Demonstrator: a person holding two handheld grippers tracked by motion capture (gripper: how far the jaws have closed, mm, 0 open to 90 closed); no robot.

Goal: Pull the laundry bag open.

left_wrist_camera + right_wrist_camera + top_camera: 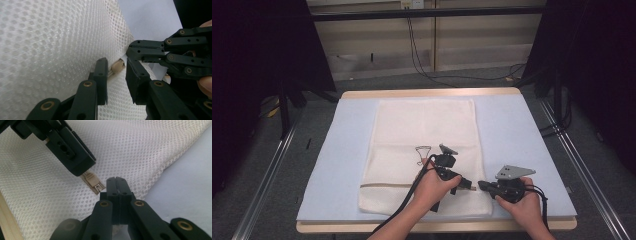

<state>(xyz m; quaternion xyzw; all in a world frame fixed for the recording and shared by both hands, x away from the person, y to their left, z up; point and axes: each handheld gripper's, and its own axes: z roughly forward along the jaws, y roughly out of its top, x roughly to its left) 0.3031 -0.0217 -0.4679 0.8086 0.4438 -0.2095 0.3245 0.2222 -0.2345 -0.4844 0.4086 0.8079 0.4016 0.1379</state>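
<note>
Zip of the mesh laundry bag (424, 155): both claws at the slider, pull not yet made

The bag lies flat on the blue mat (347, 150), its zip end at about five o'clock of the bag. There the zipper slider (92, 180) sits between the two claws. The right gripper (116, 185) is closed tight, apparently pinching the bag's edge just beside the slider; the left gripper (117, 68) stands partly open around the slider, pads not clearly pressing. By my judgement the grip is still being set and the zip run is left. A wire clip (422, 152) lies at ten o'clock of the left hand. No readable writing or brand.
</note>
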